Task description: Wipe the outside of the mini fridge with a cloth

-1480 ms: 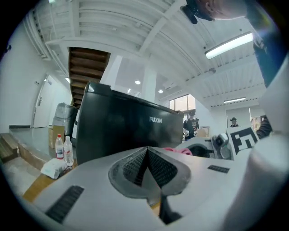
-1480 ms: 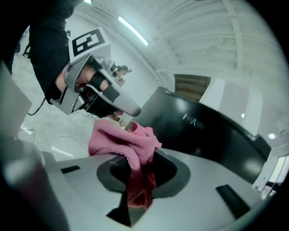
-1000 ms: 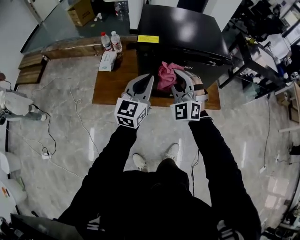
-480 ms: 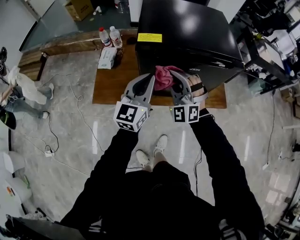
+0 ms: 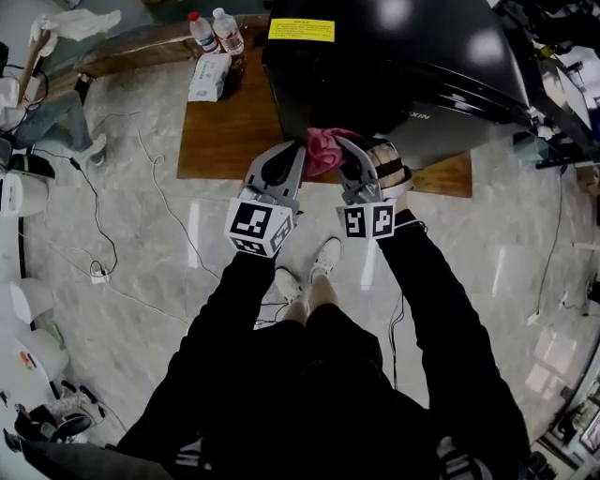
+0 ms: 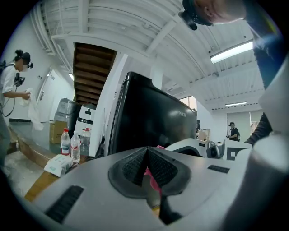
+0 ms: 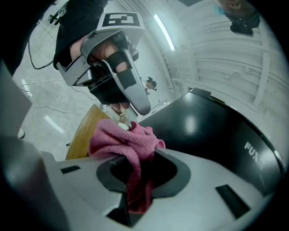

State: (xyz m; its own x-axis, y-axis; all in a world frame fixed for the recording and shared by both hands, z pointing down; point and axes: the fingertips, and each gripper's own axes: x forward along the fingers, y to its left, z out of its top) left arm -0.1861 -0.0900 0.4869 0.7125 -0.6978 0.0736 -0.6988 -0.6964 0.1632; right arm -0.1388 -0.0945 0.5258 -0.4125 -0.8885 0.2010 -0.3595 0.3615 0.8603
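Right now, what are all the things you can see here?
fridge: one, black, on the board
label: one, yellow, on the fridge
cloth: one, pink, at the fridge front
board: one, brown, on the floor
bottles: two, clear, by the board's far left corner
tissue pack: one, white, near the bottles
shoes: two, white, on the floor
left tool: grey, shut, beside the cloth
right tool: grey, shut on the cloth
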